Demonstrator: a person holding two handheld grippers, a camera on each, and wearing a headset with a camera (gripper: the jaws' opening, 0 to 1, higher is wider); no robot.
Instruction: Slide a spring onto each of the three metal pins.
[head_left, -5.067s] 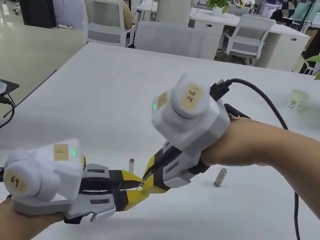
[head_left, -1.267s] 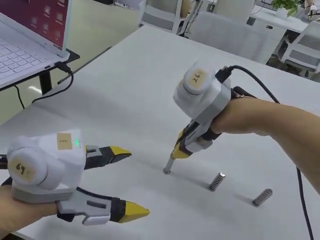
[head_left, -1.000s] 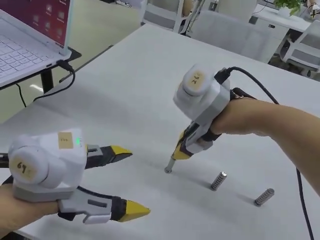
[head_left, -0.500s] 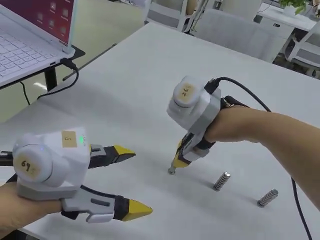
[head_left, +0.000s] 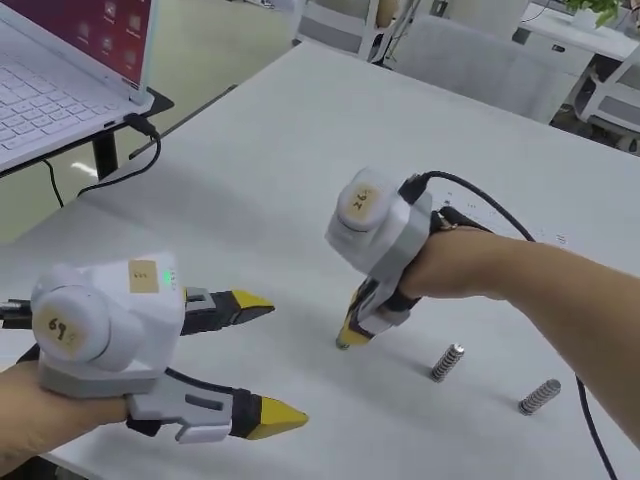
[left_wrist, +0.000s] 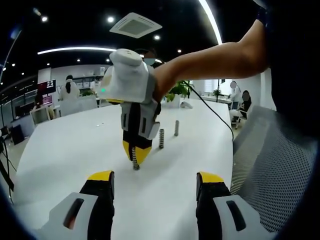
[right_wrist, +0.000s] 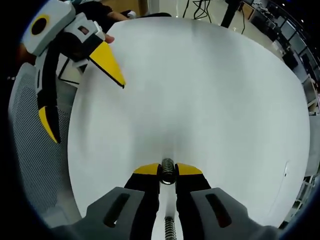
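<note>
My right gripper (head_left: 352, 335) points steeply down at the white table (head_left: 250, 170), shut on a spring (right_wrist: 168, 171) that sits around an upright pin whose foot touches the tabletop. From the left gripper view, that spring (left_wrist: 135, 162) pokes out below the right gripper (left_wrist: 136, 150). Two more spring-covered pins (head_left: 447, 362) (head_left: 540, 396) stand to its right, also seen as pins (left_wrist: 161, 138) (left_wrist: 176, 128). My left gripper (head_left: 268, 358) hovers open at the near left, nothing between its jaws, and appears as the left gripper (right_wrist: 82, 102) at the right gripper view's upper left.
An open laptop (head_left: 60, 70) sits on a side stand at far left, with a cable (head_left: 140, 135) hanging by the table's left edge. A black cable (head_left: 470, 195) trails from the right gripper. Office chairs (head_left: 470, 50) stand beyond the table's far edge.
My right gripper has slid down along the upright pin toward the table, hiding most of it. My left gripper has stayed open at the near left. The head camera has shifted slightly.
</note>
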